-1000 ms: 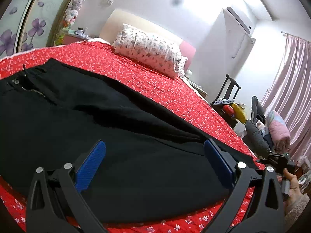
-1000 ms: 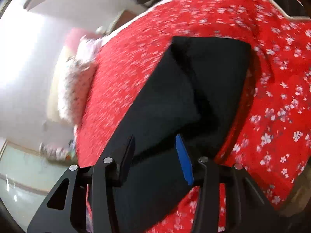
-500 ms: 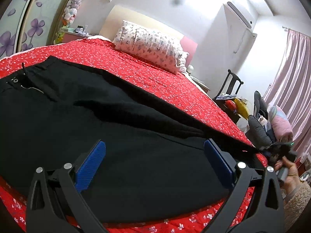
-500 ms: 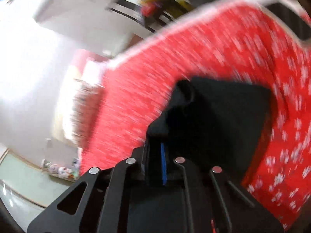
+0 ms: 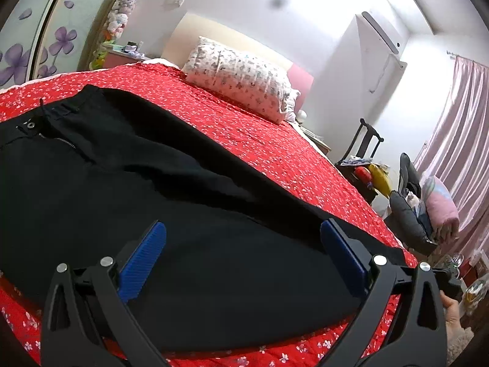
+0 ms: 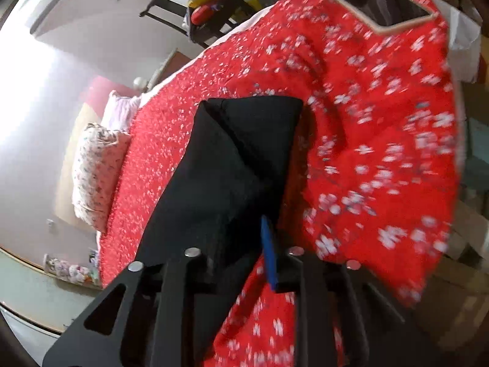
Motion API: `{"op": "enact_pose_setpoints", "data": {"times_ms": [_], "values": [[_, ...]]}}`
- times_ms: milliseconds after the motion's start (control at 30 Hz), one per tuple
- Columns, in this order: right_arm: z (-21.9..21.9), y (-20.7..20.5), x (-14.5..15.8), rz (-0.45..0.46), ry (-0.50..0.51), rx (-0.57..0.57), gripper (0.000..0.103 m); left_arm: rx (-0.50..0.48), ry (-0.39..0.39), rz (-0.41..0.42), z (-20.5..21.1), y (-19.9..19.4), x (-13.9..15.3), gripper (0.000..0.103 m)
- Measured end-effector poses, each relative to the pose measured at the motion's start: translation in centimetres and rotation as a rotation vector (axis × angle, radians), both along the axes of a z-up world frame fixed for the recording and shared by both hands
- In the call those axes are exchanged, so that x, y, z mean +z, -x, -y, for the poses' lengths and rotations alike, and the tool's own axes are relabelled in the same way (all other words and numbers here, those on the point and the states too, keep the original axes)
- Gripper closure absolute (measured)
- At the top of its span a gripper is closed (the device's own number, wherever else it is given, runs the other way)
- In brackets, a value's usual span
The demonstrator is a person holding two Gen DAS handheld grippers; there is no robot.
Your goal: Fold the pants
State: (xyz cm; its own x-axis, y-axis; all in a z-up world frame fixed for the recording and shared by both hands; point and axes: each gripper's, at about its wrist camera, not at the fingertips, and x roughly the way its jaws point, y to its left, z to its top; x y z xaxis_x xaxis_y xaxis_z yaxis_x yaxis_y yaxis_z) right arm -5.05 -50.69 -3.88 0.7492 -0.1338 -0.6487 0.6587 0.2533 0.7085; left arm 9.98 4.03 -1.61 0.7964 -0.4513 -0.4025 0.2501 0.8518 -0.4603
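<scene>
Black pants lie flat along the near edge of a bed with a red flowered cover, waistband and zip at the left. My left gripper hovers open just above the leg part, its blue pads wide apart. In the right wrist view my right gripper is shut on the pants near the leg ends, and the hem end is lifted and bent over.
A flowered pillow lies at the head of the bed. A black chair with clutter and a pile of clothes stand beyond the bed's right side. Pink curtains hang at the right. A dark panel marks the bed corner.
My right gripper went from open over the leg ends to shut on the cloth, and has lifted the hem end. My left gripper stayed open in place.
</scene>
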Motion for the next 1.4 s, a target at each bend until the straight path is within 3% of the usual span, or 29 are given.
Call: {"op": "enact_pose_setpoints", "data": {"times_ms": [100, 167, 200, 300, 467, 533, 667, 733, 767, 900, 1100, 1233, 1400], "values": [[-2.0, 0.9, 2.4, 0.098, 0.039, 0.04, 0.078, -0.017, 0.054, -0.023, -0.4, -0.2, -0.1, 0.002], [-4.7, -0.4, 3.4, 0.171, 0.032, 0.154, 0.069, -0.034, 0.074, -0.045, -0.3, -0.4, -0.4, 0.002], [-5.8, -1.0, 3.2, 0.191, 0.0, 0.211, 0.06, -0.031, 0.076, -0.054, -0.2, -0.5, -0.6, 0.002], [-9.5, -5.3, 1.3, 0.256, -0.171, 0.344, 0.059, -0.018, 0.084, -0.062, -0.3, -0.6, -0.8, 0.002], [-13.6, -10.7, -1.6, 0.285, -0.304, 0.392, 0.059, 0.007, 0.096, -0.072, -0.9, -0.9, -1.0, 0.002], [-14.7, -11.9, -2.1, 0.26, -0.317, 0.391, 0.061, 0.009, 0.098, -0.085, -1.0, -1.2, -1.3, 0.002], [-14.5, -12.1, -1.9, 0.28, -0.246, 0.338, 0.062, 0.005, 0.113, -0.105, -1.0, -1.5, -1.6, 0.002], [-14.2, -12.3, -2.3, 0.262, -0.23, 0.318, 0.071, 0.006, 0.11, -0.105, -0.9, -1.5, -1.8, 0.002], [-13.9, -12.2, -2.7, 0.253, -0.23, 0.296, 0.08, 0.005, 0.109, -0.105, -0.9, -1.5, -1.8, 0.002], [-13.5, -11.7, -3.7, 0.285, -0.23, 0.239, 0.099, -0.007, 0.101, -0.112, -0.5, -1.4, -2.0, 0.002], [-12.3, -11.2, -4.9, 0.34, -0.368, 0.25, 0.098, -0.042, 0.183, -0.209, -1.8, -2.7, -1.1, 0.002], [-12.4, -10.9, -4.4, 0.35, -0.32, 0.253, 0.098, 0.027, 0.103, -0.215, -3.8, -6.4, 1.9, 0.002], [-12.8, -10.2, -4.0, 0.369, -0.311, 0.25, 0.099, 0.131, 0.036, -0.266, -5.5, -14.9, 5.4, 0.002]]}}
